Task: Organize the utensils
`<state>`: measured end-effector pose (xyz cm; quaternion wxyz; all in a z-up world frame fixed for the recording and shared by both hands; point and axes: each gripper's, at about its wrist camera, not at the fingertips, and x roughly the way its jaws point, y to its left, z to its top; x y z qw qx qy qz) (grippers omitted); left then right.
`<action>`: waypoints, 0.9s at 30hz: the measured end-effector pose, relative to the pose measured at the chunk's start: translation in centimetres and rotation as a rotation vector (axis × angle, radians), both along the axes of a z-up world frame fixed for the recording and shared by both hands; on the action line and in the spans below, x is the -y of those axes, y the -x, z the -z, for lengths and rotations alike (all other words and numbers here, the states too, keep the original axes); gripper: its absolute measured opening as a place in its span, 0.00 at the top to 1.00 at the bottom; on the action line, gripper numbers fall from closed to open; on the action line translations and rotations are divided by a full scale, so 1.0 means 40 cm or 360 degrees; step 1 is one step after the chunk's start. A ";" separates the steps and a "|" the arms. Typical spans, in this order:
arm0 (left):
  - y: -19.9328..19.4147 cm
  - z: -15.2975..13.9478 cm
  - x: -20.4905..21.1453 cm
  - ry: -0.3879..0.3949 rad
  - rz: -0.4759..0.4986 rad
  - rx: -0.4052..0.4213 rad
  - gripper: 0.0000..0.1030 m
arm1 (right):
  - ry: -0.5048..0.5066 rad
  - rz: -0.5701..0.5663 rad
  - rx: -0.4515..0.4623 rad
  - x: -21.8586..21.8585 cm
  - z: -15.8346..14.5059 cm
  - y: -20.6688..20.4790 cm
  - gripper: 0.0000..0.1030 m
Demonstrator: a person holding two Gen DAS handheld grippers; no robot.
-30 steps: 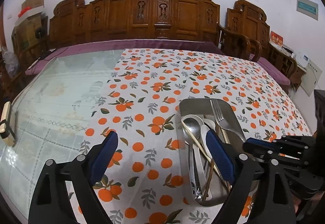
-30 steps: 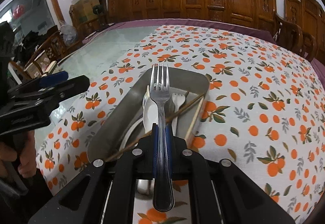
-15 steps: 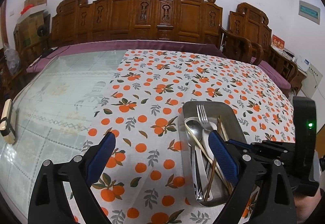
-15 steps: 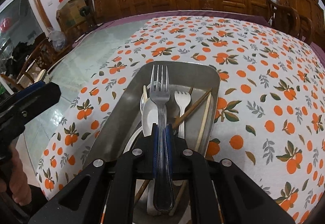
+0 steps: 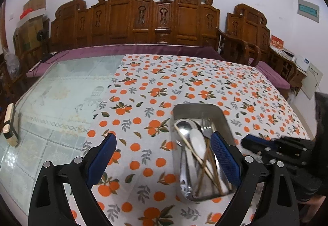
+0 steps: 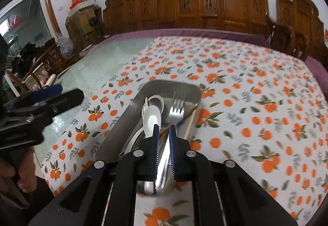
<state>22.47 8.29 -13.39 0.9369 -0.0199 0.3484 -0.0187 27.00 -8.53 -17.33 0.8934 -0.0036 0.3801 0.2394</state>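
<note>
Locate fork (image 6: 176, 112) lying in steel tray (image 5: 196, 105) among spoons (image 6: 151, 118) and chopsticks (image 5: 202, 166). In left wrist view only, confirm right gripper (image 5: 247, 141) standing just beside tray. In right wrist view, see fork merely through its nearly closed, empty jaws. Note left gripper (image 5: 163, 136) jaws wide, just opened further, holding nothing. Treat red card (image 5: 276, 43) lettering as unreadable.
</note>
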 end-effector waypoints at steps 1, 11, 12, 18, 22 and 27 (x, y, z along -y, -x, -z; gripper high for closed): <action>0.007 -0.006 0.007 -0.0002 0.0003 0.0006 0.08 | 0.0006 0.0012 0.0030 0.014 -0.017 0.015 0.88; 0.113 -0.086 0.109 -0.0027 0.0076 0.0048 0.08 | 0.0010 0.0184 0.0267 0.166 -0.171 0.171 0.23; 0.123 -0.095 0.120 -0.0030 0.0086 0.0053 0.08 | 0.0008 0.0204 0.0282 0.178 -0.181 0.184 0.16; 0.196 -0.165 0.187 -0.0059 0.0141 0.0126 0.08 | -0.0009 0.0314 0.0398 0.255 -0.246 0.277 0.03; 0.244 -0.218 0.217 -0.0065 0.0151 0.0193 0.08 | -0.0020 0.0372 0.0477 0.295 -0.297 0.335 0.03; 0.300 -0.279 0.241 -0.0062 0.0145 0.0269 0.08 | -0.0024 0.0424 0.0584 0.327 -0.357 0.402 0.03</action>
